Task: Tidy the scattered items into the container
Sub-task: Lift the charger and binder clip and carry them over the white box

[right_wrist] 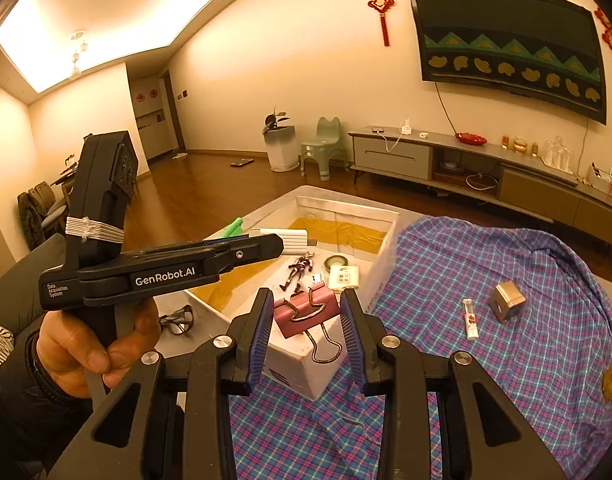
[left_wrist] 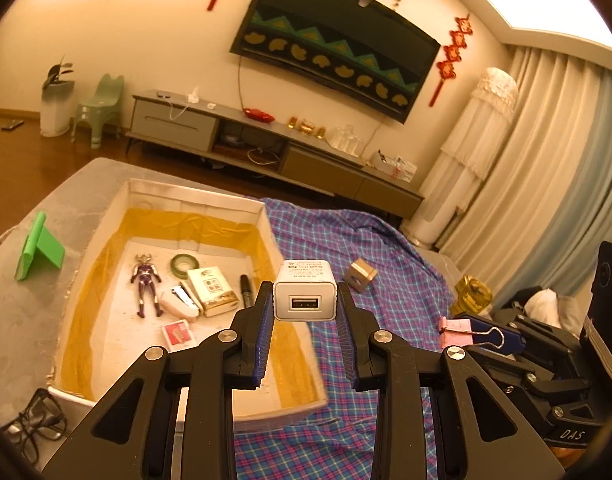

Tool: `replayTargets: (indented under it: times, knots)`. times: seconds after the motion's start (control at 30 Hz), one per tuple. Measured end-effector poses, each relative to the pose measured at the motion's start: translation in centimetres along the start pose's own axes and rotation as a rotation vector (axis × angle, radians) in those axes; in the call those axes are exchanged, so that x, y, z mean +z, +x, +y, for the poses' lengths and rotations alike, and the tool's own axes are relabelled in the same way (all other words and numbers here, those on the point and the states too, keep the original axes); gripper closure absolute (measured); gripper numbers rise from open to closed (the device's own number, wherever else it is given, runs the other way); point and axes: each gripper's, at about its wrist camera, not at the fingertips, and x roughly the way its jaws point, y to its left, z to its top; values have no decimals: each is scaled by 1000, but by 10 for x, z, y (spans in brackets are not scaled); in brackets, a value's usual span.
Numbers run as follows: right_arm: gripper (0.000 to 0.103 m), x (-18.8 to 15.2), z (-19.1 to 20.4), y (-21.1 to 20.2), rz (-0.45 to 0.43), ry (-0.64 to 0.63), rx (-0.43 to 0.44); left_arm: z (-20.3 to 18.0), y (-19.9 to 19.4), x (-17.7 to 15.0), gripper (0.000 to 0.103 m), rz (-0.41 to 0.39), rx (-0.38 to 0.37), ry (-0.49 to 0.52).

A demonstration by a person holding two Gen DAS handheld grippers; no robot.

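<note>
- Left gripper is clamped on a white USB charger, pads against its two sides, USB port facing the camera. It is carried in the air near the right wall of the container.
- Right gripper is closed on a pink binder clip, wire handles dangling loose below. It hangs over the container's near right corner.
- The container is a white open box with a yellow lining, sitting left of the plaid cloth. Already in it: toy figure, roll of green tape, small white box, black marker, red card.
- Step in hand, as I judge it: carrying two items to the container at once.
- Next move calls for bringing each load over the open floor, past the wall, lowering, then opening the jaws; the clip looks nearest to dropping in.
- Left out on the cloth: metal cube, small white tube.
</note>
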Motion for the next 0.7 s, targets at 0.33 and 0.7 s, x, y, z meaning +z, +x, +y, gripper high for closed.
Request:
replayTargets:
  times: [0.33, 0.7]
  knots:
    - [67, 8, 15, 13, 4, -25, 18, 24, -7, 2, 72, -23, 21, -47]
    - [67, 19, 19, 32, 26, -34, 40, 44, 1, 0, 72, -1, 52, -76]
